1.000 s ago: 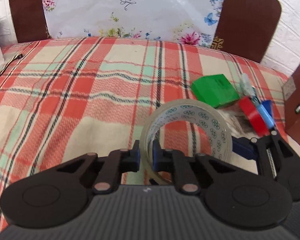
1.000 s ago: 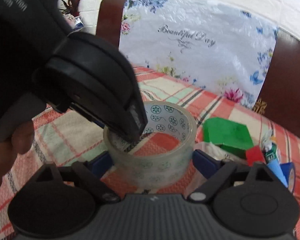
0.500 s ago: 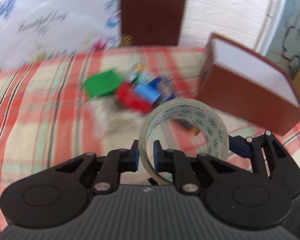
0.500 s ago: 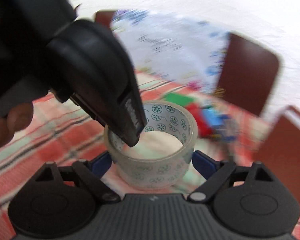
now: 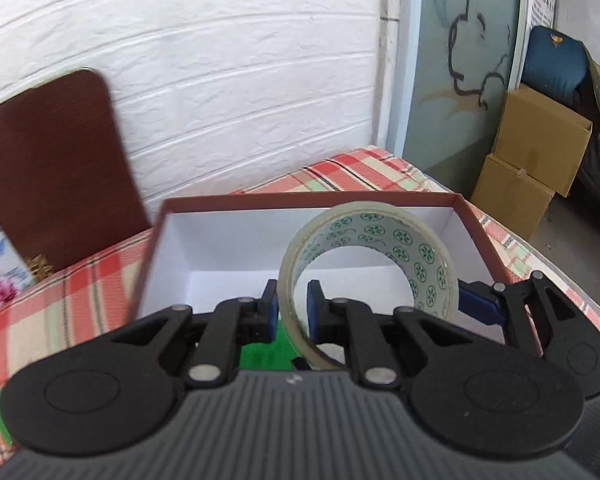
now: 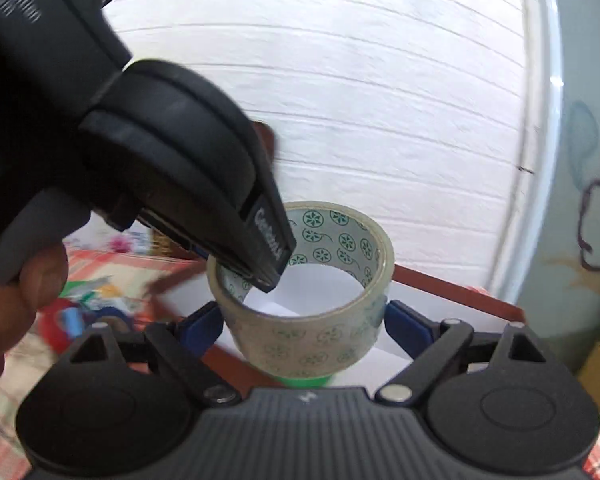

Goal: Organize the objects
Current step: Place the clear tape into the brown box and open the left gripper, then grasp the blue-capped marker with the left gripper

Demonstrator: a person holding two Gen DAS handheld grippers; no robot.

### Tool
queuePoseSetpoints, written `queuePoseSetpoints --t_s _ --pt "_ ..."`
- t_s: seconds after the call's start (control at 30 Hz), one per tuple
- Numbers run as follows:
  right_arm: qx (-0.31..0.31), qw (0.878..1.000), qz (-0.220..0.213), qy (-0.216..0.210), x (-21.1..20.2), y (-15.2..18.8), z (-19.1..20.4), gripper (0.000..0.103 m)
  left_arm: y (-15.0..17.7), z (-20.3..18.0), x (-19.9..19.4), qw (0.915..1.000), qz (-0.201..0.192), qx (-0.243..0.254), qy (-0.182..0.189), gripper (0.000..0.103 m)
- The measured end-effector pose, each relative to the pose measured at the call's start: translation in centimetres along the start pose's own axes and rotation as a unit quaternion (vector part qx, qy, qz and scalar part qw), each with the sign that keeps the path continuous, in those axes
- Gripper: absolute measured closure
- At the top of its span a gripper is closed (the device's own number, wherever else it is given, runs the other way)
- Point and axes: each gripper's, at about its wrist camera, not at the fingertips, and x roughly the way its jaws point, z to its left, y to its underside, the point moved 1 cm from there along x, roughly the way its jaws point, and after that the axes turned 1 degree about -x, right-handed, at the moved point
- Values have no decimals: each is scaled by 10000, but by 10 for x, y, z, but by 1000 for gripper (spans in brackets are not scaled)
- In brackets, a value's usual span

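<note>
We carry the tape roll (image 5: 370, 256) over the open box (image 5: 216, 236) on the worktop (image 5: 60, 304): left tongs (image 5: 292, 310) clenched on its wall, right tongs (image 6: 302, 320) spanning its outside, steadying it for lowering inside.

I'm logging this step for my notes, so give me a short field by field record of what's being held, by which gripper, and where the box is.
held item: roll of clear tape with a green pattern
left gripper: shut, fingers pinching the wall of the roll, one inside the ring and one outside
right gripper: fingers wide apart on opposite outer sides of the roll
box: brown outside, white inside, open top, on the checked tablecloth
tape position: in the air in front of the open box
box contents: none visible in the part that shows
</note>
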Motion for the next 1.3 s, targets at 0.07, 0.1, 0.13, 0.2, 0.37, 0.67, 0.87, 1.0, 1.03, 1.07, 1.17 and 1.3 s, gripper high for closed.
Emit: queuePoseSetpoints --t_s 0.07,0.1,0.13,0.2,0.37,0.67,0.87,1.0,1.03,1.07,1.17,1.3 --pt "138 9997 212 69 18 2 -18 12 -4 -7 20 10000 87 -29 14 84" --pt "193 9992 327 86 28 3 -25 12 -3 -8 27 9999 118 -53 -15 84" --pt "228 9988 412 126 37 5 -30 11 -2 -8 33 9998 183 -59 -47 81" --pt "287 9982 444 286 49 7 -36 7 3 -4 32 9995 182 -203 -135 82" --pt "381 9986 148 323 36 14 -31 8 14 7 1 9993 77 -291 -206 82" --pt "445 9979 -314 362 -24 34 -9 7 57 28 -64 9979 -27 -410 -493 82" --pt "241 9989 -383 94 -62 38 24 6 97 58 -81 9932 273 -679 -906 79" --pt "154 9994 -38 -313 -60 51 54 6 127 82 -91 9884 405 -878 -1169 70" --pt "168 9988 82 -448 -58 54 60 6 135 88 -93 9869 453 -941 -1227 70" --pt "163 9981 189 -570 -59 58 68 6 144 97 -96 9851 519 -1034 -1272 70" --pt "18 9955 423 -853 -57 66 93 6 168 124 -103 9790 662 -1367 -1358 70" --pt "-175 9908 628 -1190 -54 70 123 6 200 170 -113 9653 795 -1860 -1654 70"
